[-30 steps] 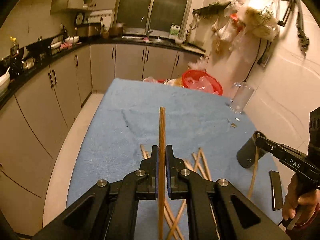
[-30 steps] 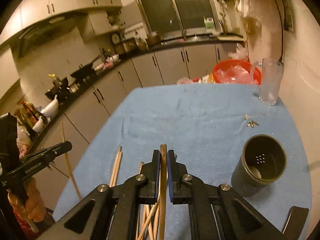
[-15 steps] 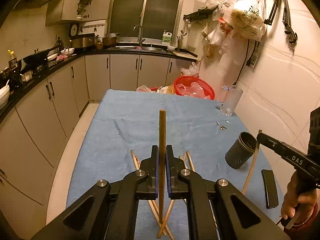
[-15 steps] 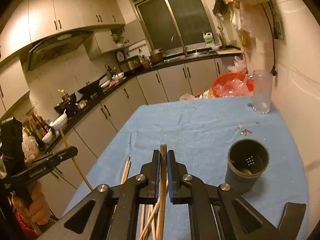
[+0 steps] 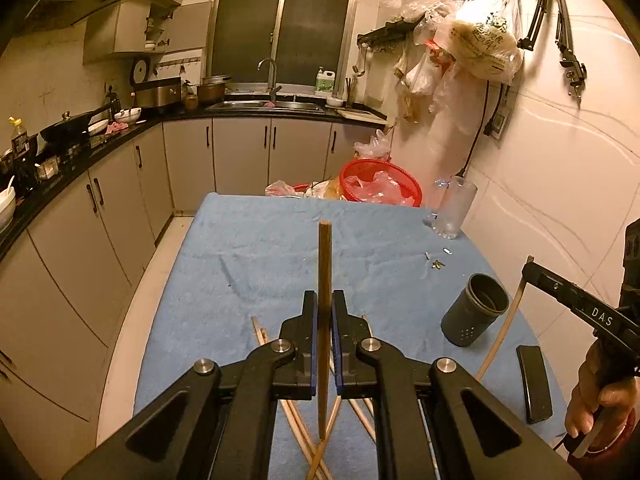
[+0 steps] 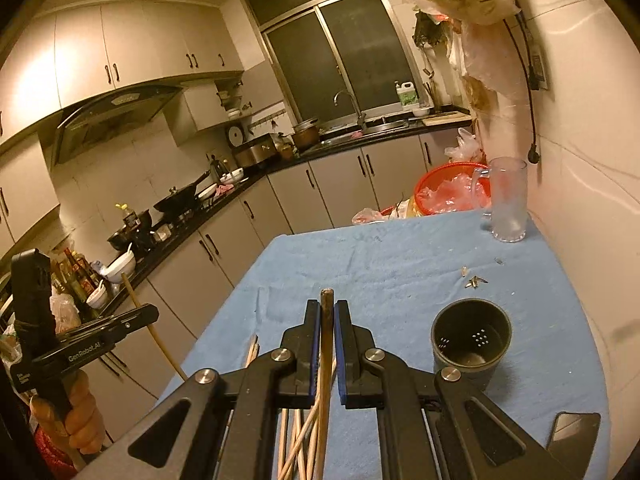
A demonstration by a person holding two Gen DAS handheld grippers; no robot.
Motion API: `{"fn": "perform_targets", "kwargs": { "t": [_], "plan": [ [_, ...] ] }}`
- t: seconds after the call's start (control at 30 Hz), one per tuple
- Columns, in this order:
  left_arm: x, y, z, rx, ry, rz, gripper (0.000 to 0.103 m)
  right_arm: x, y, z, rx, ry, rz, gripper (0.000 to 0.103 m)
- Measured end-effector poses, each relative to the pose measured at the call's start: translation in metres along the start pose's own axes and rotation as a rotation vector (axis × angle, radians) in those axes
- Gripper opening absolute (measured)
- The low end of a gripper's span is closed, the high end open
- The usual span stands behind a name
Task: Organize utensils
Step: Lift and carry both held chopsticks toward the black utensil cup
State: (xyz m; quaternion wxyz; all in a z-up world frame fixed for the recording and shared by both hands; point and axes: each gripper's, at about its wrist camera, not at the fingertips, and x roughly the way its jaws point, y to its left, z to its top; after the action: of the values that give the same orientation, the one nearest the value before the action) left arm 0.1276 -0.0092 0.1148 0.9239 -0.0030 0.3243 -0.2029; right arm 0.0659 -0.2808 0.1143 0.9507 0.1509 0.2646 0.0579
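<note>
My left gripper (image 5: 324,300) is shut on a wooden chopstick (image 5: 324,264) that stands up between its jaws, held above the blue cloth. My right gripper (image 6: 327,309) is shut on another chopstick (image 6: 327,320). Several loose chopsticks (image 5: 296,416) lie on the cloth under both grippers, also in the right wrist view (image 6: 298,440). A dark cylindrical utensil holder (image 5: 476,309) stands upright and empty at the right, also in the right wrist view (image 6: 471,336). In the left wrist view the right gripper (image 5: 532,270) hangs just right of the holder with its chopstick (image 5: 504,328) drooping beside it.
The table has a blue cloth (image 5: 260,264). A glass mug (image 5: 454,208) and a red basket (image 5: 380,184) stand at the far end. A black phone (image 5: 534,382) lies near the right edge. Small metal bits (image 5: 436,264) lie beyond the holder. Wall on the right, cabinets on the left.
Both grippers have risen and pulled back from the table with their chopsticks, so the table and holder look farther away. The grips have not changed.
</note>
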Motion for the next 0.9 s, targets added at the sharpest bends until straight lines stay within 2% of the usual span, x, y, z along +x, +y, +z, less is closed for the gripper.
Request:
{"fn": "perform_targets", "kwargs": {
  "t": [0.27,0.73,0.9],
  "plan": [
    [0.0,-0.02,0.016,0.016,-0.004,-0.04,0.006,-0.014,-0.011,0.012,0.025,-0.035,0.003,0.007],
    [0.004,-0.109,0.08,0.077,-0.079,-0.202,0.007,-0.082,-0.062,0.082,0.112,-0.271,-0.069,0.007],
    [0.014,-0.137,0.1,0.05,-0.111,-0.264,0.007,-0.09,-0.081,0.102,0.144,-0.326,-0.114,0.007]
  ]
}}
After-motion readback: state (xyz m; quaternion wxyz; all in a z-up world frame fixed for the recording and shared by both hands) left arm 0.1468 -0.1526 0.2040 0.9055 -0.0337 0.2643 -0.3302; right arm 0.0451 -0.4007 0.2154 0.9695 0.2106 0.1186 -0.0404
